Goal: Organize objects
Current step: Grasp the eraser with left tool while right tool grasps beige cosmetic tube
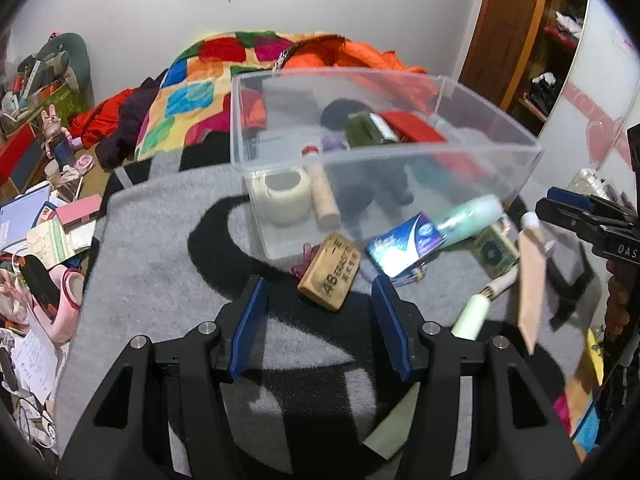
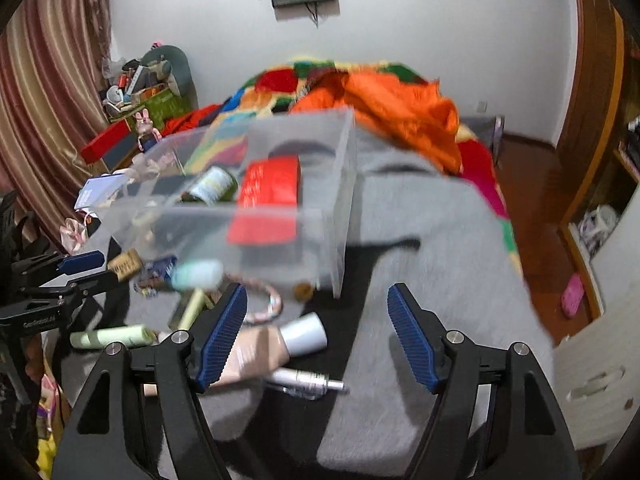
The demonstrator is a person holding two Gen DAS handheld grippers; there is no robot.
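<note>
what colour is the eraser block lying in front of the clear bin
Tan, with black "4B" lettering; the eraser shows best in the left wrist view, just outside the clear bin.

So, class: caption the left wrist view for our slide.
Open left gripper above 4B eraser, clear bin beyond.

white wall | striped curtain — left | wooden floor | wardrobe — right

Left wrist view looks down its tongs from close, facing the clear bin on the bed. Right wrist view faces the same bin from its right; each catches the other's tongs.
</note>
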